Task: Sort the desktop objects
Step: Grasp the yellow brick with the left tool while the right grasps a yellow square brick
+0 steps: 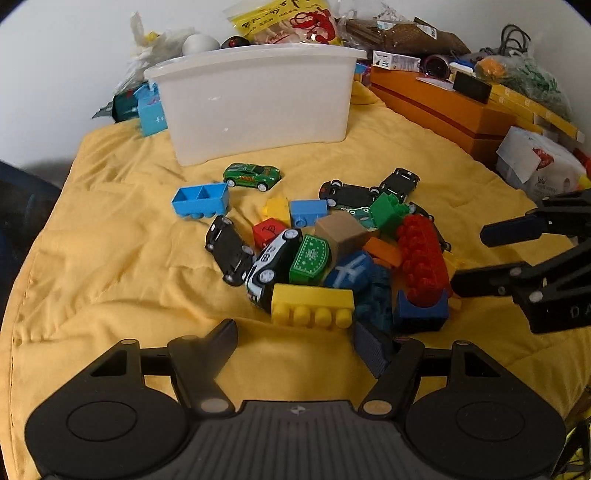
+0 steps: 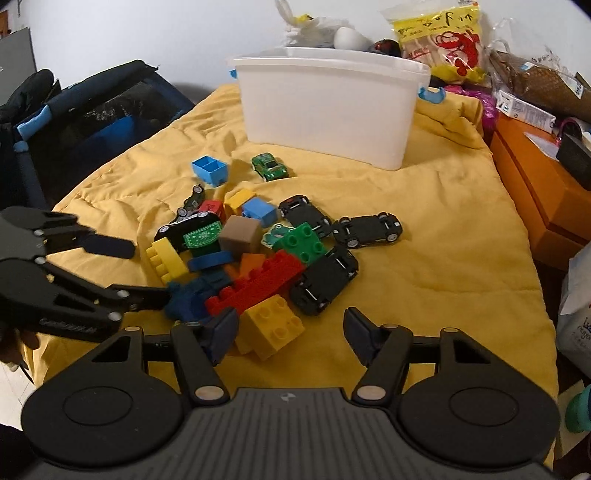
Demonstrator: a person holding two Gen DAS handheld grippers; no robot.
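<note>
A heap of toy bricks and toy cars lies on the yellow cloth (image 1: 110, 258). It holds a long yellow brick (image 1: 312, 304), a red studded brick (image 1: 421, 258), a green car (image 1: 253, 176) and black cars (image 1: 229, 253). A white bin (image 1: 255, 99) stands behind the heap. My left gripper (image 1: 299, 341) is open and empty just in front of the yellow brick. My right gripper (image 2: 290, 330) is open and empty, with a square yellow brick (image 2: 271, 326) between its fingers, not gripped. The right gripper also shows in the left wrist view (image 1: 469, 258), and the left gripper in the right wrist view (image 2: 147, 271).
Orange boxes (image 1: 443, 107) with clutter line the right side. Snack bags (image 1: 288, 22) and packets sit behind the bin. A light blue open brick (image 1: 201, 199) lies apart at the left. A dark blue chair (image 2: 92, 110) stands off the left edge.
</note>
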